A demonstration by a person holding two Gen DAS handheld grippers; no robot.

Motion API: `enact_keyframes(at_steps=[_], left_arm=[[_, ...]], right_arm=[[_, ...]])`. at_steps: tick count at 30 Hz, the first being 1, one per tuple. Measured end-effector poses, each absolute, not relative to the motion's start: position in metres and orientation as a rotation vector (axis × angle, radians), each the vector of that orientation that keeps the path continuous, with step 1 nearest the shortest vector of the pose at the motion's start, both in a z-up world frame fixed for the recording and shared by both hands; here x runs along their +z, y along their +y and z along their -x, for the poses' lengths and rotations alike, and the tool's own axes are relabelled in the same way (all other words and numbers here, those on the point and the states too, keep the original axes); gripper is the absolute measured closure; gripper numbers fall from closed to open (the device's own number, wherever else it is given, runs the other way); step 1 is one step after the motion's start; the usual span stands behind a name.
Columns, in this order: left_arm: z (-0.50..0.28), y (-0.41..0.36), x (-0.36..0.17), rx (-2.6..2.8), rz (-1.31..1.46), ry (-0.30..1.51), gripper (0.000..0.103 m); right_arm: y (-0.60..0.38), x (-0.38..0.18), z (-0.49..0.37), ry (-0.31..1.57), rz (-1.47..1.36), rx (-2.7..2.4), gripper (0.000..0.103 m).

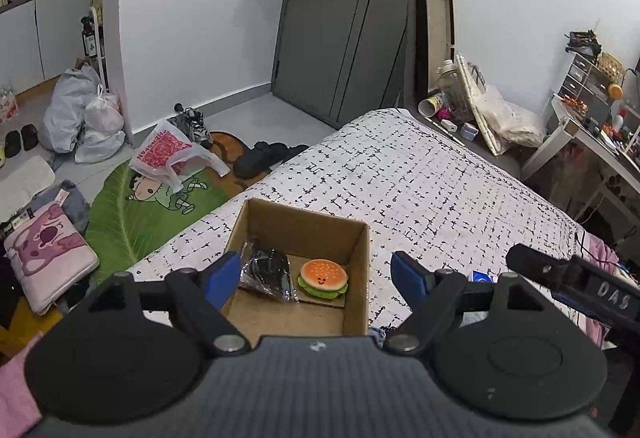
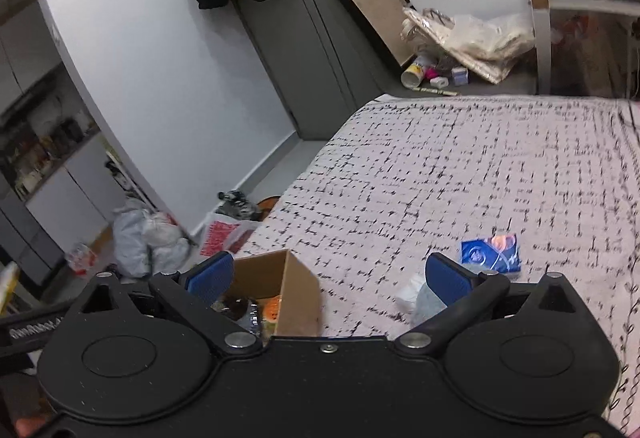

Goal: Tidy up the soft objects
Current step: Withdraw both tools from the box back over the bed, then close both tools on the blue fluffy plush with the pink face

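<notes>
An open cardboard box stands on the bed's patterned cover. Inside lie a soft burger toy and a dark item in a clear wrapper. My left gripper is open and empty, above the box with its blue pads wide apart. My right gripper is open and empty, above the box's right wall. A blue tissue pack lies on the cover to the right, and a pale wrapped soft item lies by my right finger. The right gripper's body shows in the left wrist view.
The floor to the left holds a green leaf rug, plastic bags, slippers and a pink cushion. A grey door is ahead. Clutter and a desk stand at the bed's far right.
</notes>
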State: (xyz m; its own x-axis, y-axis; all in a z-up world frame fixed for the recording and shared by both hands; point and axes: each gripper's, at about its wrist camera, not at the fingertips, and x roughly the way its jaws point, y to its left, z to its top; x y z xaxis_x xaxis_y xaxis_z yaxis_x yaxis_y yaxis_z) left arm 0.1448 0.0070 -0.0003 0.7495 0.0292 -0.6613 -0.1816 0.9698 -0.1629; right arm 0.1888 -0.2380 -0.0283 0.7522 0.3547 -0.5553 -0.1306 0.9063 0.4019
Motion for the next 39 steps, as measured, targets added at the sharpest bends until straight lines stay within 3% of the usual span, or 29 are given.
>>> enact_keyframes(at_steps=[14,39], left_arm=[[-0.14,-0.023,-0.003,0.114,0.235,0.748,0.022],[-0.154,-0.103,-0.037,0.1,0.315,0.787,0.027]], right_arm=[[-0.306,-0.051,-0.193,0.792,-0.57,0.305,0.0],[-0.385,-0.075,-0.198,0.806,-0.702,0.218,0.0]])
